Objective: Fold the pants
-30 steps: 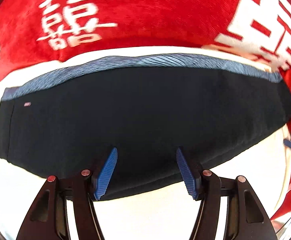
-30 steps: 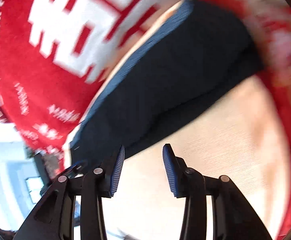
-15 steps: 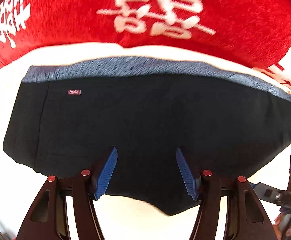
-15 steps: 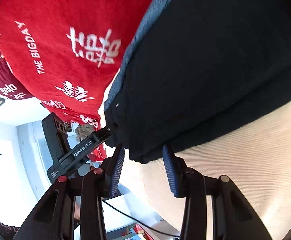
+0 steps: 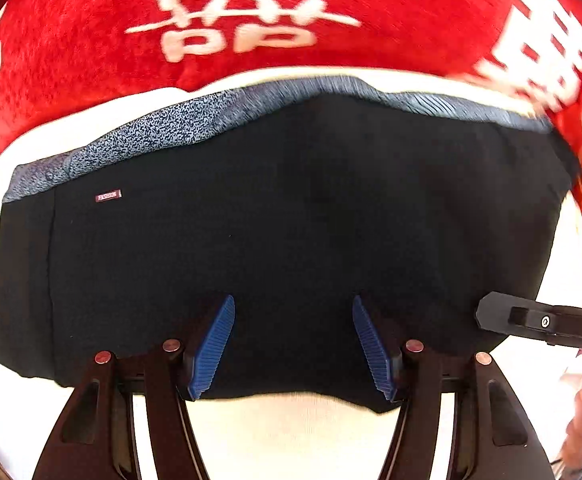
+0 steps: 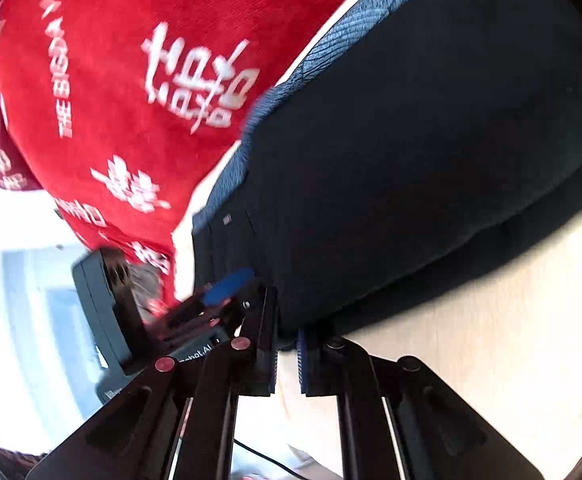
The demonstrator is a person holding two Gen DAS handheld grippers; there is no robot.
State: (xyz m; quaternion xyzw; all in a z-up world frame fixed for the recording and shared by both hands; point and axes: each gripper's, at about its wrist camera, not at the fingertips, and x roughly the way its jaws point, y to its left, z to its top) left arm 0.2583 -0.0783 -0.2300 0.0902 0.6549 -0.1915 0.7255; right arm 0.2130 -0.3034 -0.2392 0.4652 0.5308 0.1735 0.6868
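On the cream sheet [image 5: 291, 436], at the centre of the left wrist view, we see the black pants [image 5: 283, 240] lying folded, their blue-grey waistband [image 5: 163, 128] running from 9 to 2 o'clock beneath the red blanket [image 5: 391, 12]. Our left gripper [image 5: 293, 344] hovers over the near hem at 6 o'clock, fingers spread wide, gripping nothing. At 3 o'clock the other tool's tip reaches the fabric's edge. In the right wrist view, our right gripper [image 6: 288, 354] has its fingers narrowed, pinching the near edge of the pants [image 6: 411, 160].
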